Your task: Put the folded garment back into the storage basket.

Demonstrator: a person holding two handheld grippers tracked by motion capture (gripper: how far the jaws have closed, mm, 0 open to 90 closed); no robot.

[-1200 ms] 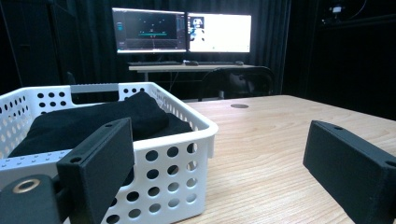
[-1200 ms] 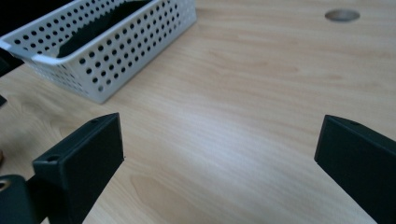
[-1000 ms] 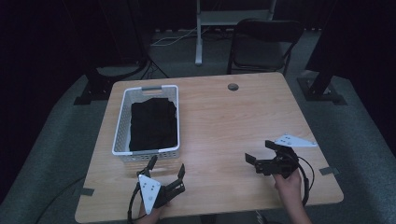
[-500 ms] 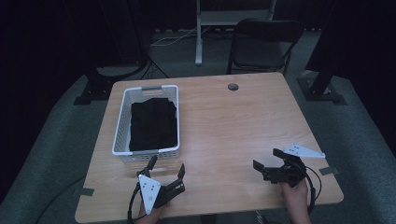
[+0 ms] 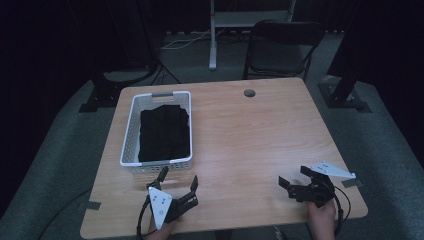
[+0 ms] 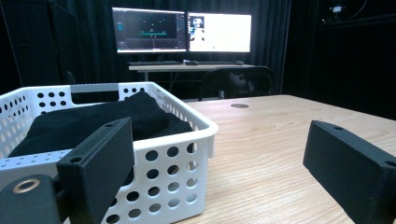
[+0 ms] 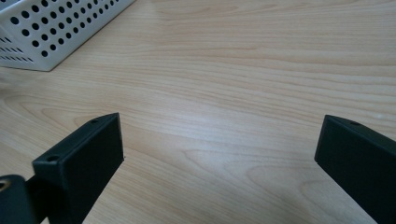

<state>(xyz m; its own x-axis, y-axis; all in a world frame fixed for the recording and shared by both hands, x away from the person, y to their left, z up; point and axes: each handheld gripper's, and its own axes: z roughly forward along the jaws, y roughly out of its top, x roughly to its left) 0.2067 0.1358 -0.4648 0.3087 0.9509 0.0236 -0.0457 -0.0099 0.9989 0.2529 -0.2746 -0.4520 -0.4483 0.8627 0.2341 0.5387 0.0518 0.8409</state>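
A white perforated basket (image 5: 131, 131) stands on the left half of the wooden table (image 5: 250, 130), with a folded black cloth (image 5: 164, 132) inside it. My left gripper (image 5: 179, 175) rests open at the table's near edge, just in front of the basket. In the left gripper view its wide-apart jaws frame the basket wall (image 6: 187, 154) and the black cloth (image 6: 93, 119). My right gripper (image 5: 293, 175) is open near the front right corner, held by a hand, pointing left. Between the right gripper's (image 7: 219, 135) jaws lies bare wood, with the basket corner (image 7: 51, 32) at upper left.
A round cable hole (image 5: 249, 93) is set in the table's far edge. A black folding chair (image 5: 280, 47) stands behind the table. Two lit monitors (image 6: 182, 32) sit on a desk beyond. Tape strips mark the table's front corners.
My right gripper has drawn back toward the near right corner of the table, still open. The left gripper and the basket have not moved.
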